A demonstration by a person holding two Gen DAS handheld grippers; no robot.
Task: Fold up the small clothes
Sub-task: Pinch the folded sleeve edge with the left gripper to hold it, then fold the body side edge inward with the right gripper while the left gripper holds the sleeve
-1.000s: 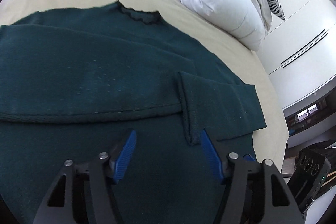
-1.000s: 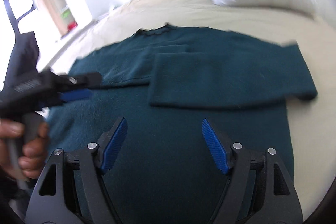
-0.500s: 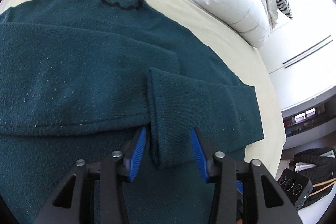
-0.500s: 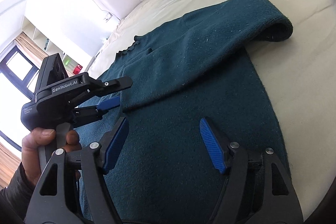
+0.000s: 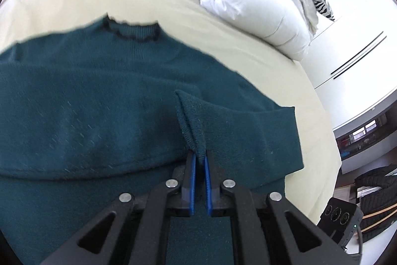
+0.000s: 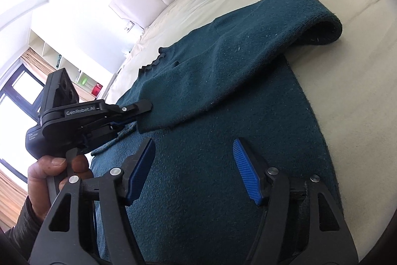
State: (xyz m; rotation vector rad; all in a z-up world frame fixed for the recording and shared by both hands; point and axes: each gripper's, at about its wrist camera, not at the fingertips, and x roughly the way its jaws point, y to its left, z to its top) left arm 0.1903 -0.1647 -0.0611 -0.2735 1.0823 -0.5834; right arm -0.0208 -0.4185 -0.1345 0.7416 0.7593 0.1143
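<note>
Pinching the sweater's sleeve cuff [image 5: 192, 126], the left gripper's [image 5: 199, 160] jaws clamp it.

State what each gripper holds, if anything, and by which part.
The left gripper pinches the green sweater by its sleeve cuff. The right gripper, jaws closing, holds nothing.

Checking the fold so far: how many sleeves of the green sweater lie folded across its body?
2. One sleeve crosses from the left side; the other sleeve from the right, its cuff pinched in the left tool.
</note>
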